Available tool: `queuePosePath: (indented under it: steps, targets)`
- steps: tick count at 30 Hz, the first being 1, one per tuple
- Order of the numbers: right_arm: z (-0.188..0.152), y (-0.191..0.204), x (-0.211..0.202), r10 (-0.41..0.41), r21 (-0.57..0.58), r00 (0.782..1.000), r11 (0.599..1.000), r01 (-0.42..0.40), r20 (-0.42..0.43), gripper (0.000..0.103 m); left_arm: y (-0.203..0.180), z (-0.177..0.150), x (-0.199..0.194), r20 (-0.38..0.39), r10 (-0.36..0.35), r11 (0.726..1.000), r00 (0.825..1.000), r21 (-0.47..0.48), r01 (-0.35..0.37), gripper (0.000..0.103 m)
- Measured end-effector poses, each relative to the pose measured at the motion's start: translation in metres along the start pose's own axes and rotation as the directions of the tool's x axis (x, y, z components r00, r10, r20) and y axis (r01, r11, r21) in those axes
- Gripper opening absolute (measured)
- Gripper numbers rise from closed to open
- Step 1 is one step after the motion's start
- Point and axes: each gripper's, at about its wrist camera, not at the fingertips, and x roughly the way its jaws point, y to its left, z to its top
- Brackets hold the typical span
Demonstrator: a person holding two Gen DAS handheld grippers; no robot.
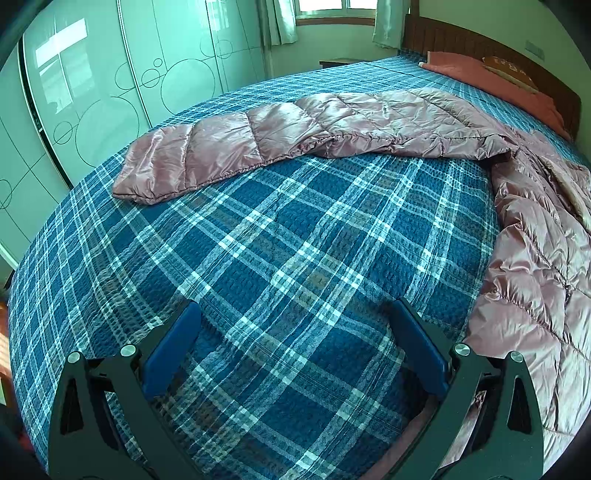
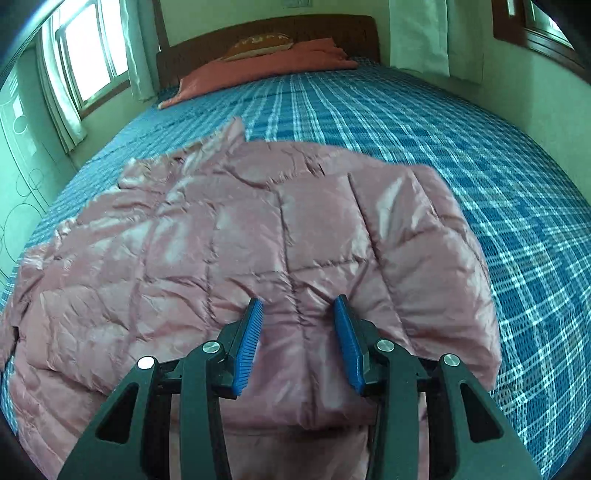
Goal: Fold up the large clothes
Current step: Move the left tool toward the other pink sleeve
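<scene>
A pink quilted down jacket (image 1: 535,258) lies on the blue plaid bedspread (image 1: 280,229). In the left wrist view one sleeve (image 1: 221,147) stretches out flat to the left, away from the body. My left gripper (image 1: 295,310) hovers open over bare bedspread, apart from the jacket. In the right wrist view the jacket (image 2: 184,240) fills the middle, with its other sleeve (image 2: 406,240) folded over the body. My right gripper (image 2: 298,302) stands open just above the jacket's near part, its blue pads (image 2: 251,343) apart and no fabric pinched between them.
A salmon pillow (image 2: 266,70) and a wooden headboard (image 2: 332,29) are at the bed's far end. Pale green wardrobe doors (image 1: 110,92) run along the left side. Curtained windows (image 2: 88,55) stand past the bed. Bedspread (image 2: 480,166) lies uncovered right of the jacket.
</scene>
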Motion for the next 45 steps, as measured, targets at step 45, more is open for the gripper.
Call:
queuePosePath:
  steps: [45]
  targets:
    - [-0.046, 0.057, 0.012, 0.013, -0.082, 1.000, 0.997, -0.012, 0.021, 0.050, 0.013, 0.001, 0.001, -0.011, -0.111, 0.988, 0.994, -0.111, 0.109, 0.101]
